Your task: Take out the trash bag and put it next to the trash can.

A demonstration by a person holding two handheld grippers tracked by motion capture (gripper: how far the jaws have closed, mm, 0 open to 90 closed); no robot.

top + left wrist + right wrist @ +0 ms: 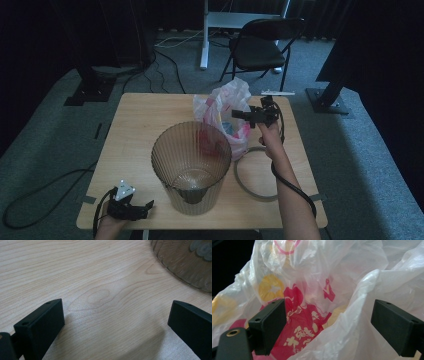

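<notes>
**Bag behind the bin, both grippers standing wide**

Dim room, grey carpet, dark curtains and a folding chair [262, 42] at the back, and in the middle a pale wooden table [145, 115] with plenty of bare board on its left half. Down at the near left corner the left gripper [145, 206] sits low over the wood, close to the table's front edge; in the left gripper view its jaws are spread with nothing but grain between them, and the ribbed base of the bin curves in at the top right. It looks parked there, ready to steady the bin if called on.

Centre stage, the ribbed translucent bin [191, 167] stands upright and empty, mouth open. Just behind it, touching its far rim, slumps the plastic bag [225, 107], white with red and yellow print. Just right of the bin a grey ring [243, 185] lies flat on the table.

Over to the right gripper [236, 114], held level at the bag's upper right side. Its jaws gape; film bulges between them in the right gripper view, but the pads don't press it. My read: it's lining up a fresh bite to bring the bag over the bin. Room is tight there, bag against bin, open air above.
</notes>
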